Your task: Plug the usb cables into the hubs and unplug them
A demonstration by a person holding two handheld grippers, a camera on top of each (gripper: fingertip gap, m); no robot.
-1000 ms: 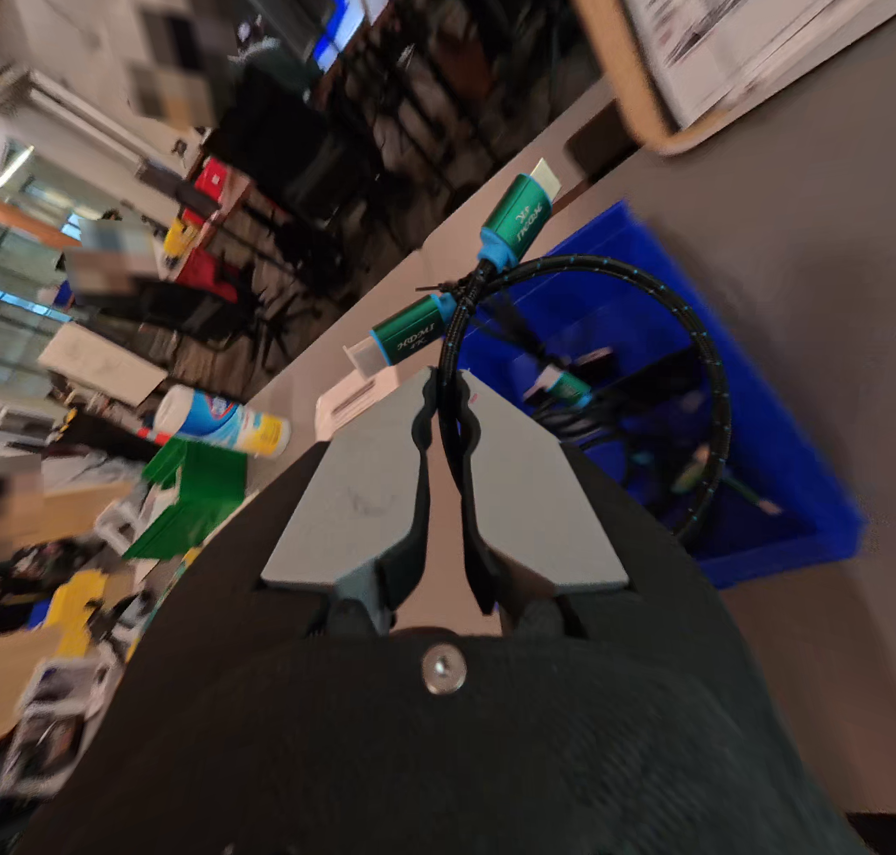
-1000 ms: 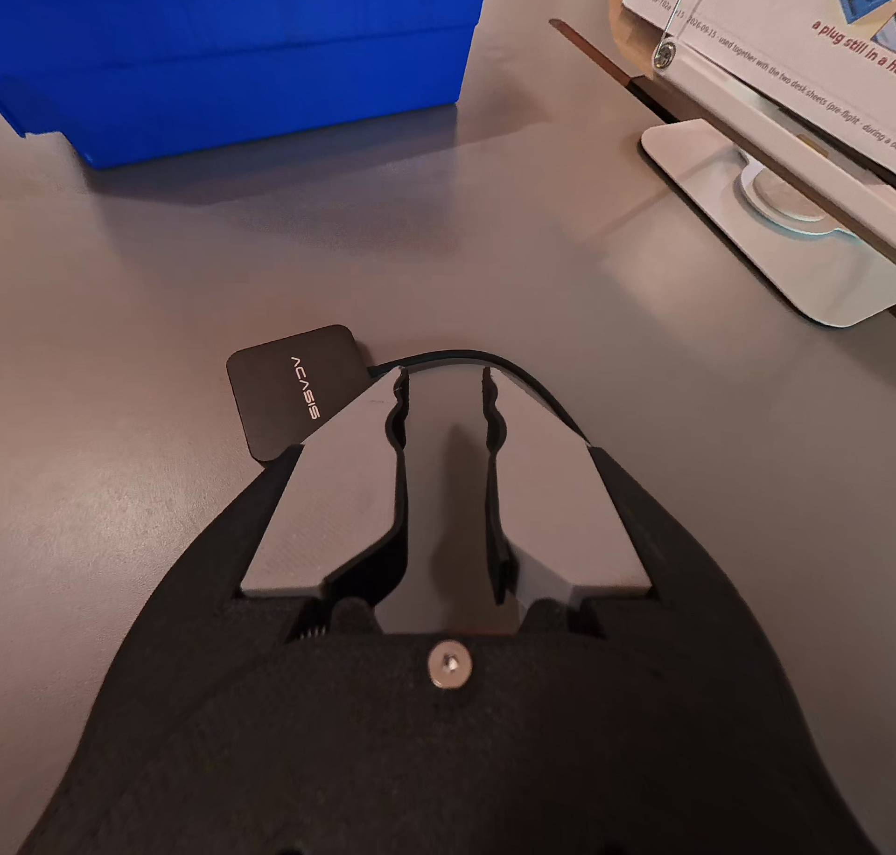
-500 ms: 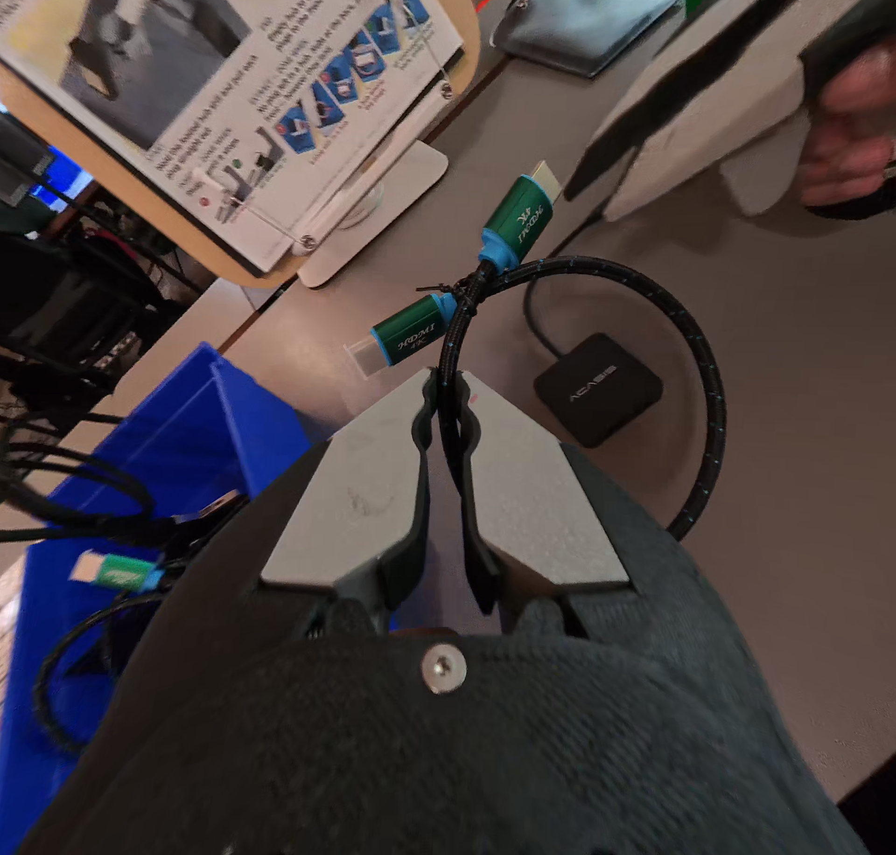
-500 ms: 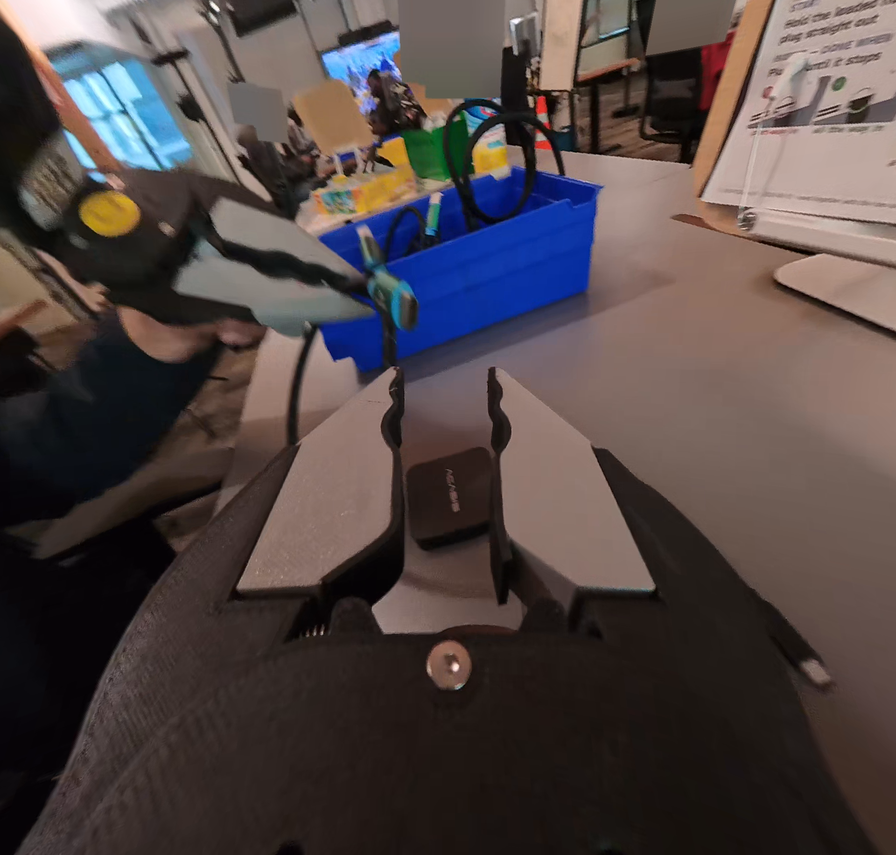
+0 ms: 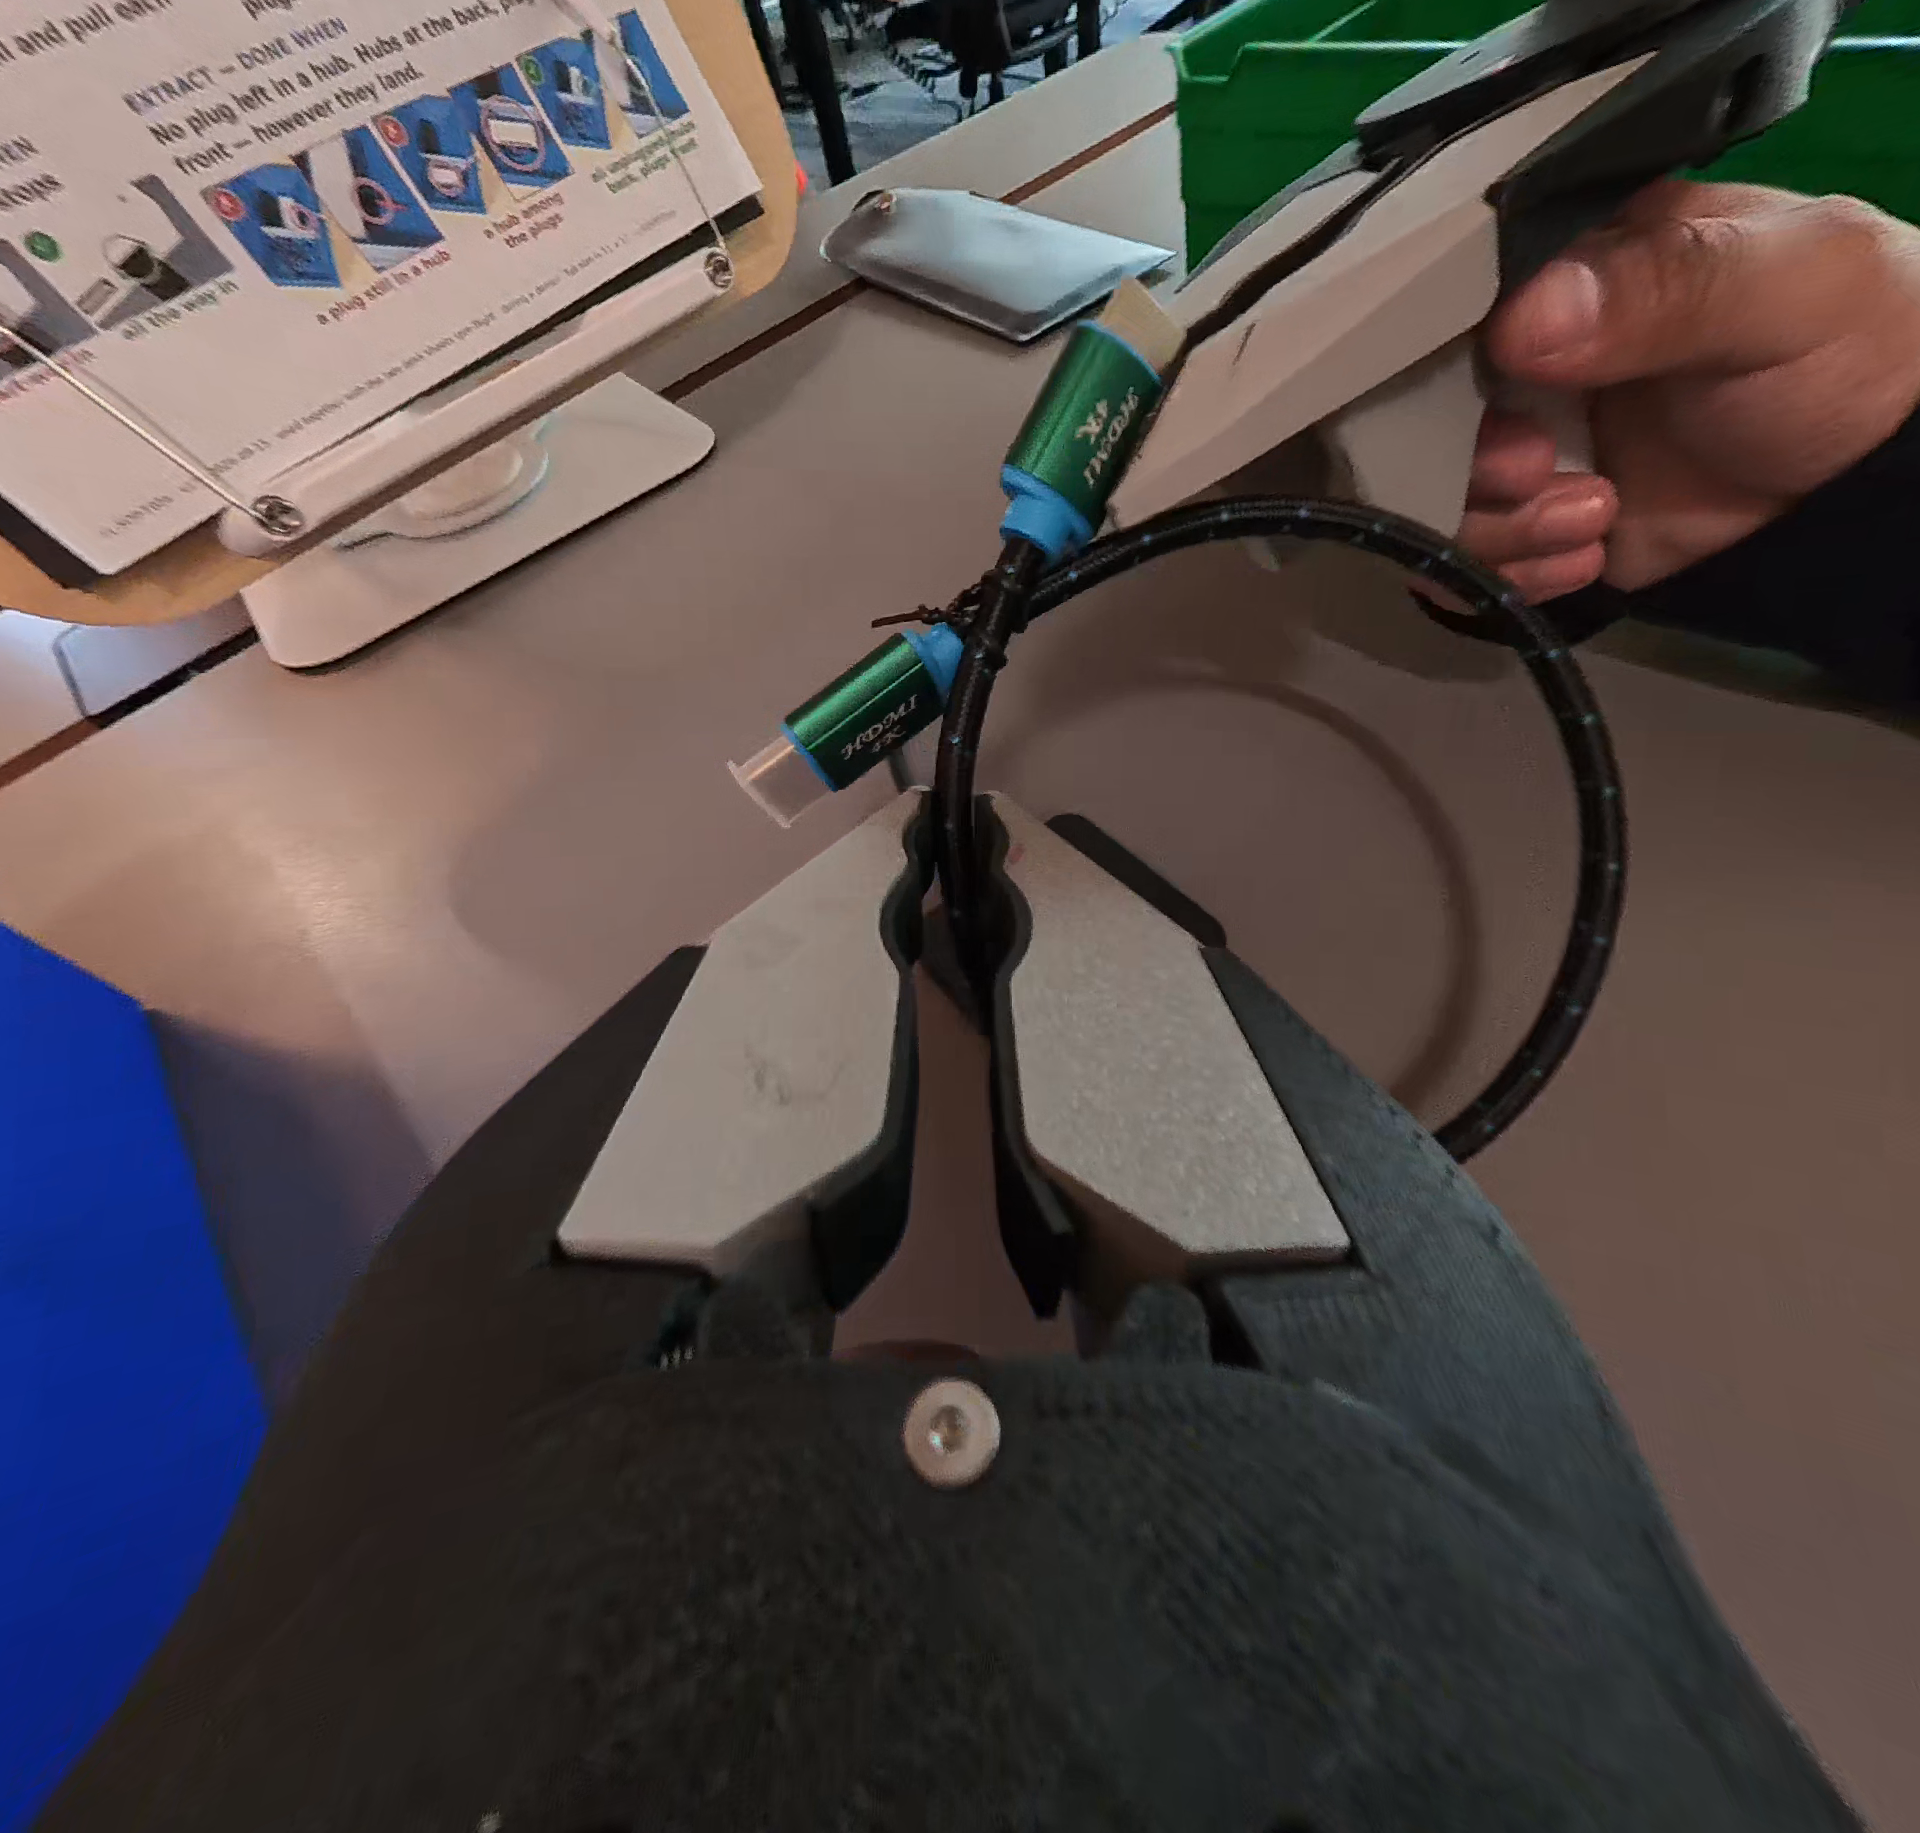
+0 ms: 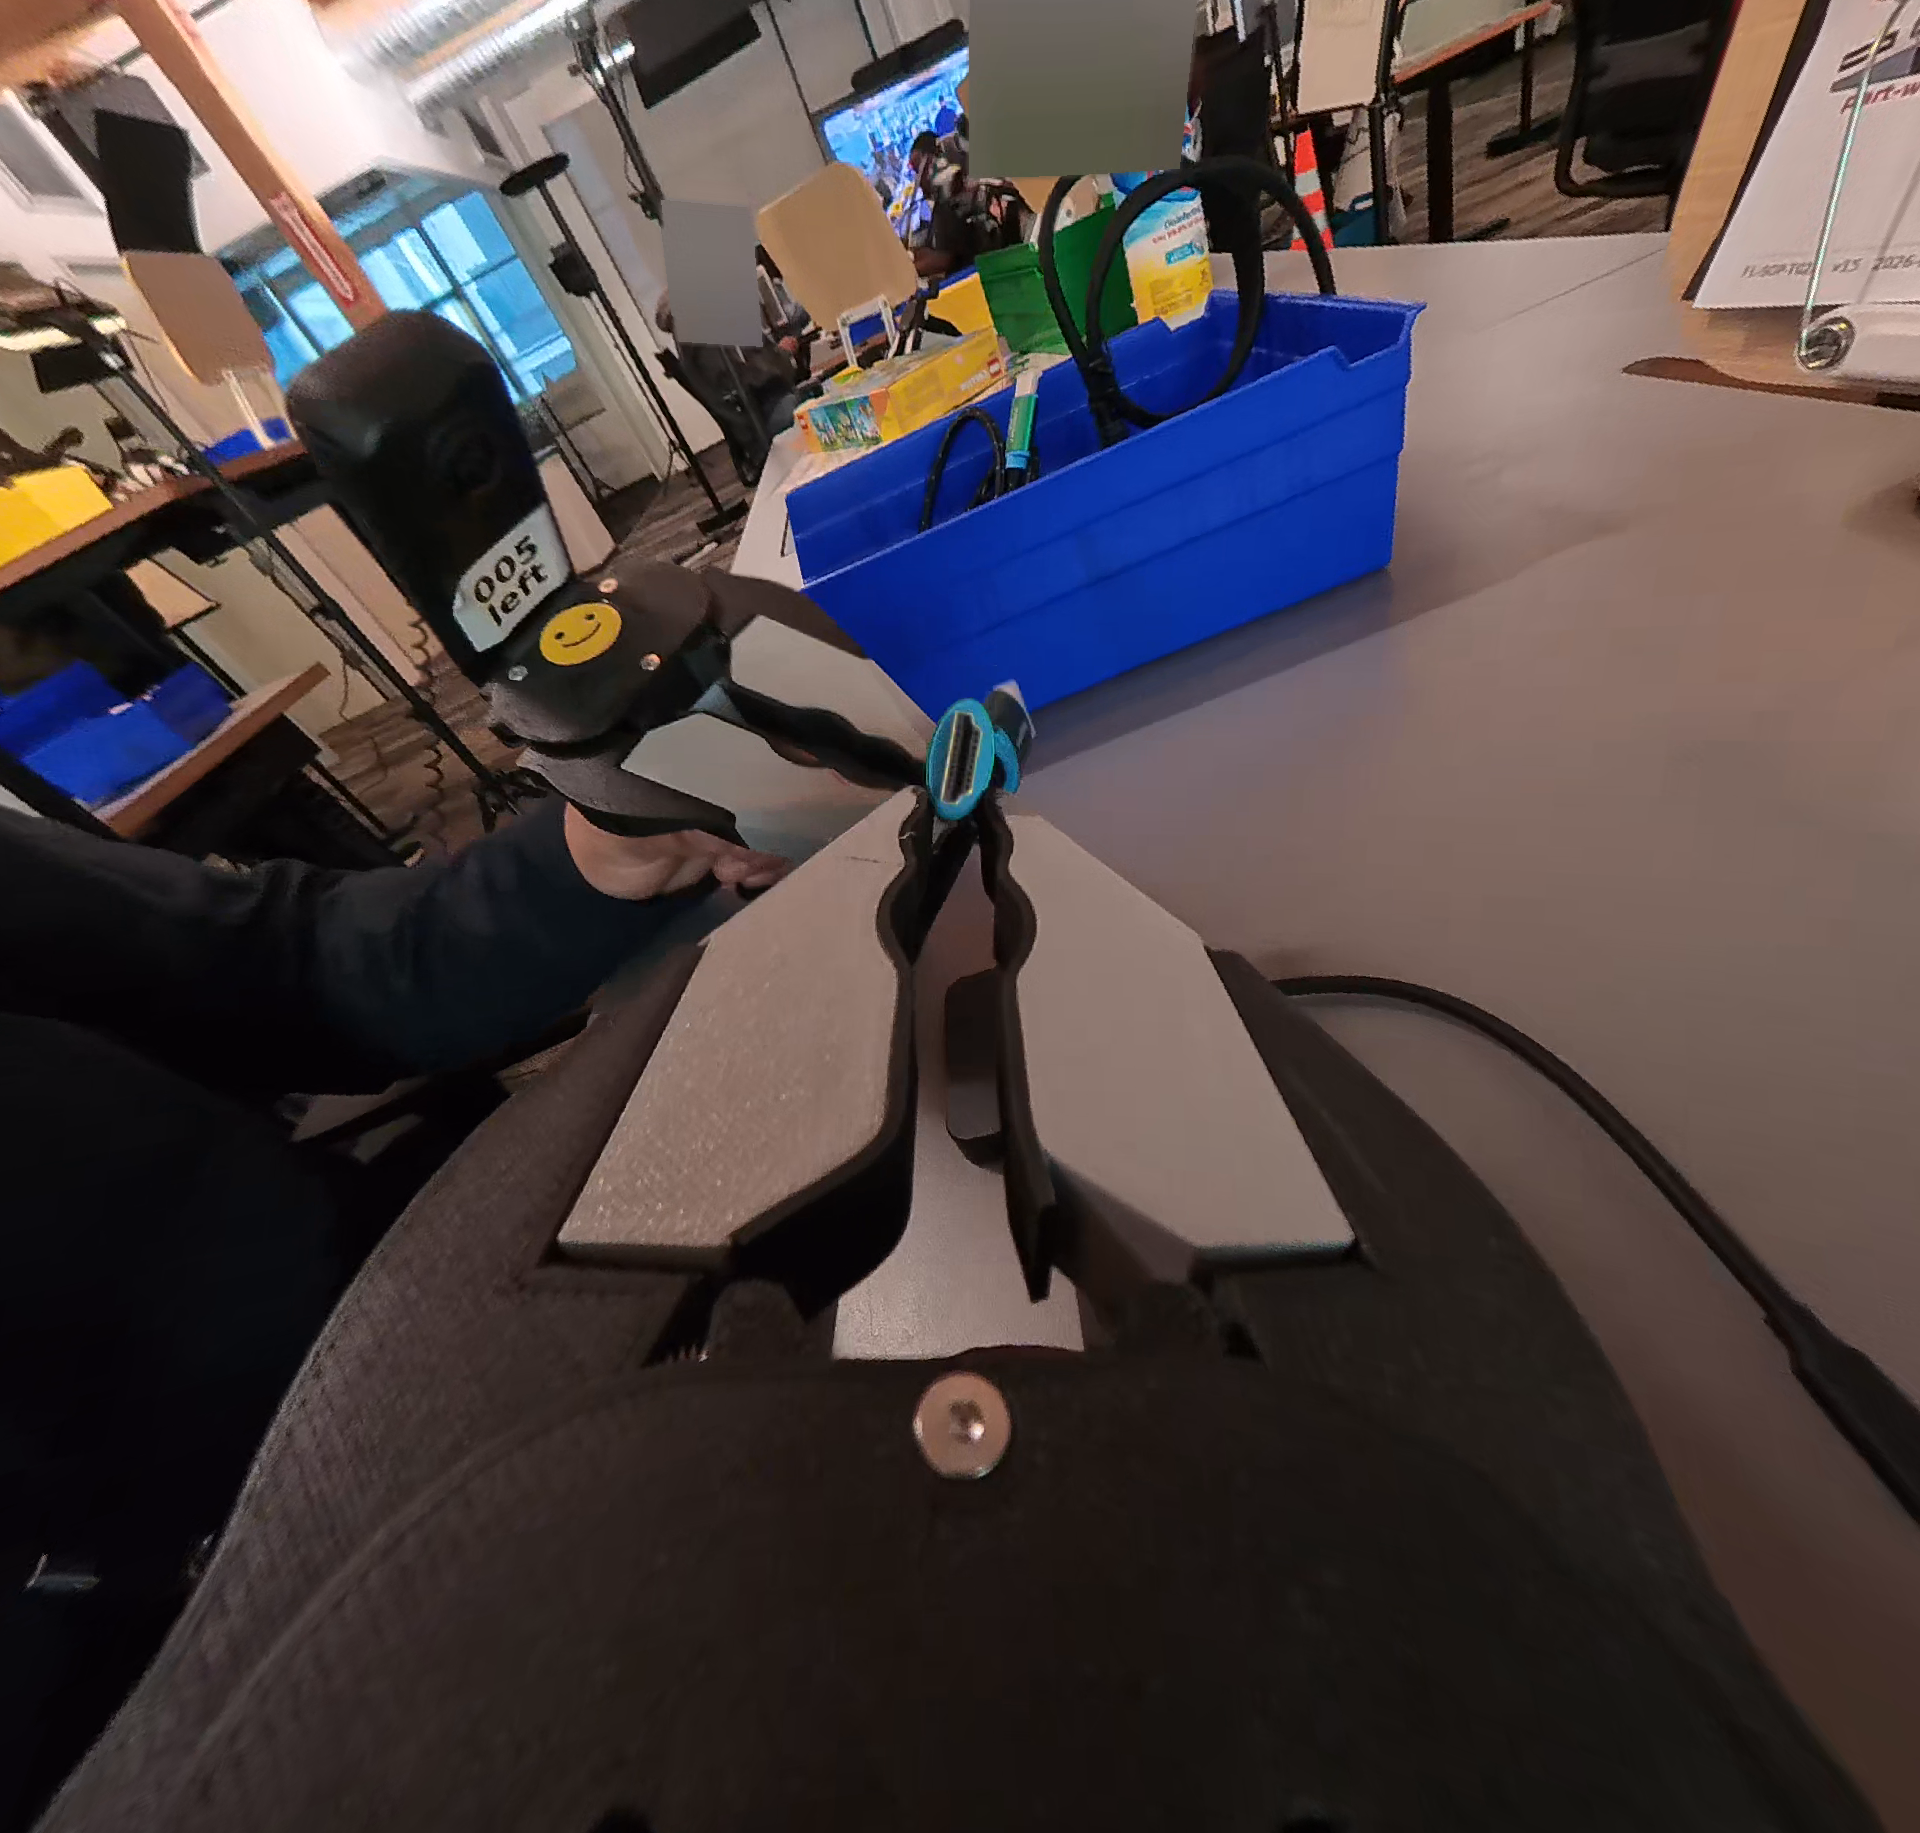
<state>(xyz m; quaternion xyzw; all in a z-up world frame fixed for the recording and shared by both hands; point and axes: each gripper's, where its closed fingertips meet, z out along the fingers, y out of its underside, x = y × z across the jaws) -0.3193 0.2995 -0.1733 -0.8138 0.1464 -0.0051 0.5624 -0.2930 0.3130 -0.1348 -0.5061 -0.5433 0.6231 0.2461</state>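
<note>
My left gripper (image 5: 951,827) is shut on a black braided cable (image 5: 1558,744) tied in a loop and holds it above the grey table (image 5: 520,848). The loop has two green plugs: the lower one (image 5: 852,734) points left, the upper one (image 5: 1091,422) points up and right. My right gripper (image 5: 1184,329), held by a hand (image 5: 1714,381), meets the upper plug's metal tip. In the right wrist view the right gripper (image 6: 956,817) is closed to a narrow gap on that plug (image 6: 958,757), which faces the camera. The left gripper (image 6: 904,760) is just behind it.
A blue bin (image 6: 1143,557) with several cables stands beyond the grippers, and its corner shows in the left wrist view (image 5: 83,1264). A small black box (image 6: 971,1056) with a lead (image 6: 1558,1108) lies under the right gripper. A sheet stand (image 5: 468,495), grey pouch (image 5: 987,256) and green bin (image 5: 1299,121) stand behind. Across from one pair of fingers to the other is roughly 5 cm.
My left gripper carried the cable loop from over the blue bin toward the right gripper. My right gripper rose off the table, came to the upper plug and narrowed its jaws onto it.
</note>
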